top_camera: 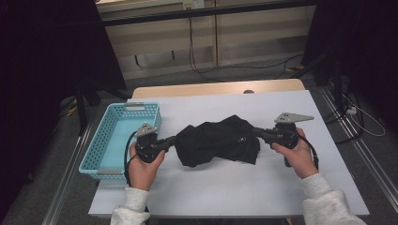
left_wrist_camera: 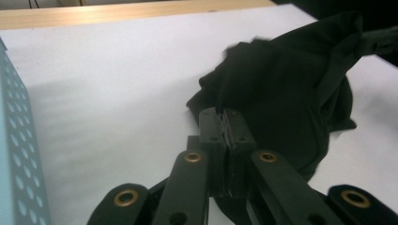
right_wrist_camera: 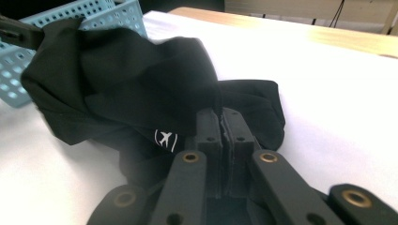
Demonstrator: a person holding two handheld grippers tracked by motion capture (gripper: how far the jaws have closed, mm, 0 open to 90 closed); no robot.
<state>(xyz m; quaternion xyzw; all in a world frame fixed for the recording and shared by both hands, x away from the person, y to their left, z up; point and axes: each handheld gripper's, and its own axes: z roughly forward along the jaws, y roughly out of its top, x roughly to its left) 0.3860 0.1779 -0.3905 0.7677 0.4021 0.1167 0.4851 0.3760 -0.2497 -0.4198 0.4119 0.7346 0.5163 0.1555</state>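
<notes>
A soft, matte black cloth (top_camera: 218, 140) lies bunched in loose folds and rounded humps near the middle of the desk (top_camera: 225, 187), whose top is a smooth white sheet with a pale wood edge at the far side. The cloth carries a small white airplane mark (right_wrist_camera: 165, 138) set between two curved lines. Its long axis runs across the desk from left to right, one end toward each hand. The left tool (top_camera: 174, 139) is closed on the cloth's left end, its hard black jaws pressed together with fabric pinched between them; the right tool (top_camera: 257, 131) is clamped the same way on the right end. Both ends rise slightly off the desk while the middle sags. A light blue plastic basket (top_camera: 101, 140), rectangular with perforated walls, sits at the desk's left edge, just beside the left tool.
</notes>
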